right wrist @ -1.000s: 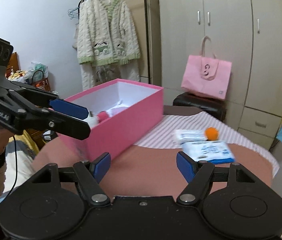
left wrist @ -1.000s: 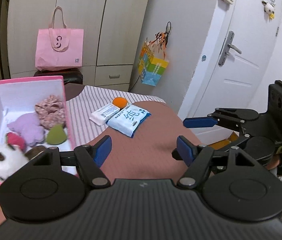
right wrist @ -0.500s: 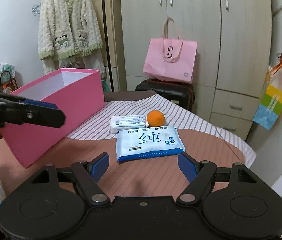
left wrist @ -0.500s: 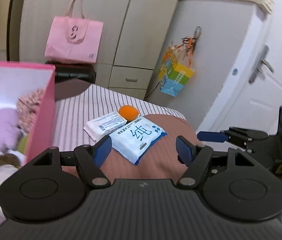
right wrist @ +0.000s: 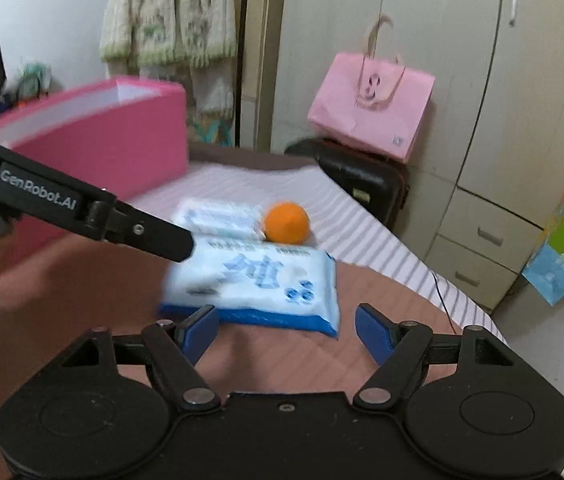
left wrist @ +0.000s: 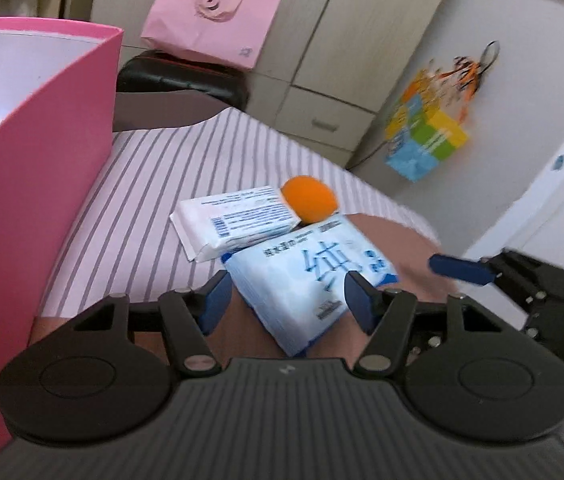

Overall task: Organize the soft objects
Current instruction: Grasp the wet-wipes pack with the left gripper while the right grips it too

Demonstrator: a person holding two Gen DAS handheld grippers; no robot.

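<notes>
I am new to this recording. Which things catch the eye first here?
The blue wipes pack lies in the middle of the table, framed by the open jaws of the left gripper. An orange ball sits just behind it, touching a white tissue pack. A tall pink box stands to the left.

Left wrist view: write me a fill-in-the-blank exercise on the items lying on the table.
1. The round ball beside the white tissue packet is coloured ____.
2. The blue wet-wipe pack lies between the open fingers of the ____ tool.
3. The tall open cardboard box is coloured ____.

Missing words: orange; left; pink
</notes>
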